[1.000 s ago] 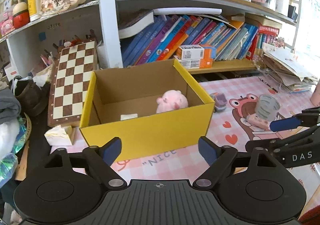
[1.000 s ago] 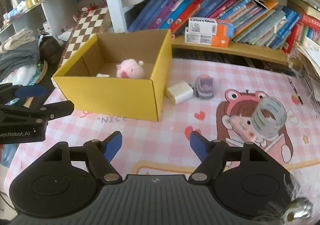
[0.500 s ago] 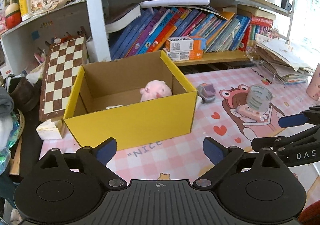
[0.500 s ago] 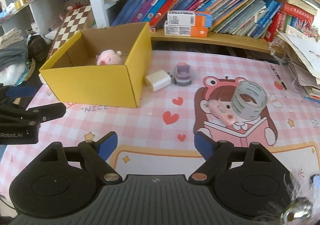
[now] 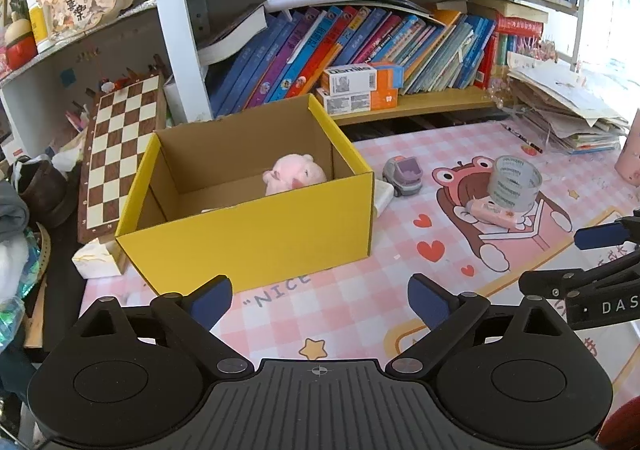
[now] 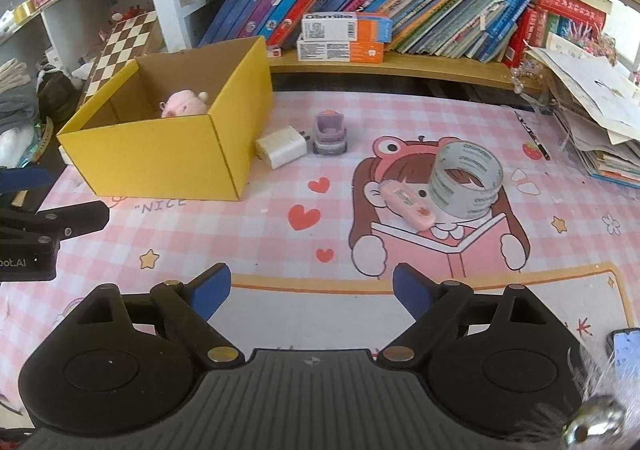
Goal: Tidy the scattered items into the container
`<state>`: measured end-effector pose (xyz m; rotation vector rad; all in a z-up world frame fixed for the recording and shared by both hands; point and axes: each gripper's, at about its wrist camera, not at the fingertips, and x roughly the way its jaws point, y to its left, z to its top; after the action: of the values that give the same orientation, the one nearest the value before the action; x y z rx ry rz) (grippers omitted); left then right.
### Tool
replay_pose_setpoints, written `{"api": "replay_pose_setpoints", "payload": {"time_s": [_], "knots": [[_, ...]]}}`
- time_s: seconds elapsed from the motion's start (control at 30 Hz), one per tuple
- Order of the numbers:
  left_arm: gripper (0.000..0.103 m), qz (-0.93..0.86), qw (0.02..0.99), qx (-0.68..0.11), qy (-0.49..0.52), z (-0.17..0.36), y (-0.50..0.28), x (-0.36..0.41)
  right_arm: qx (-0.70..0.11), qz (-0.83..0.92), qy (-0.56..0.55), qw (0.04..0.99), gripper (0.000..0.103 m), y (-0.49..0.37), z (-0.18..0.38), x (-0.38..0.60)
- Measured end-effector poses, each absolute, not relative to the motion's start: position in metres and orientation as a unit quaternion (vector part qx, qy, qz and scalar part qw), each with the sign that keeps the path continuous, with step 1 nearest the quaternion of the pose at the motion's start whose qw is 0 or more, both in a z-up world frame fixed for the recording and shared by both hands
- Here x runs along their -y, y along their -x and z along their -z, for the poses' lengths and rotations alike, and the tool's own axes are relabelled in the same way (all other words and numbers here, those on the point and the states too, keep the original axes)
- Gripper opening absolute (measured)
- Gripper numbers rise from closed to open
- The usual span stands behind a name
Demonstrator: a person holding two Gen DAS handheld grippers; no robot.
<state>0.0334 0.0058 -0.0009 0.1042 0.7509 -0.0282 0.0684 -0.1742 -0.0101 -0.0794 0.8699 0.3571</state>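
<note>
Both claws, left claw and right claw, are being held apart and empty. The tape roll is lying on the surface far-right of the right claw, which is judged nearer; the box is standing far-left.

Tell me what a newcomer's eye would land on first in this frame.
The bright yellow box at the mat's left side, open-topped with a pink plush pig inside. Next, the clear tape roll on the cartoon girl print, a pink eraser against it. A white charger and small purple toy car lie by the box's right wall.
</note>
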Motion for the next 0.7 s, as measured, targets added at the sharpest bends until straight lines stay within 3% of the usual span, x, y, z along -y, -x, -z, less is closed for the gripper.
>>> {"api": "replay_pose_setpoints", "payload": {"time_s": [0.17,0.7], "knots": [[0.097,0.015,0.928,-0.369,-0.052,0.003,-0.034,0.006,-0.414,-0.158,0.038,0.895,0.096,-0.069,0.010,0.185],[0.097,0.035,0.925,-0.374,-0.062,0.011,-0.043,0.050,-0.416,-0.134,0.037,0.899,0.098,-0.075,0.018,0.223]]}}
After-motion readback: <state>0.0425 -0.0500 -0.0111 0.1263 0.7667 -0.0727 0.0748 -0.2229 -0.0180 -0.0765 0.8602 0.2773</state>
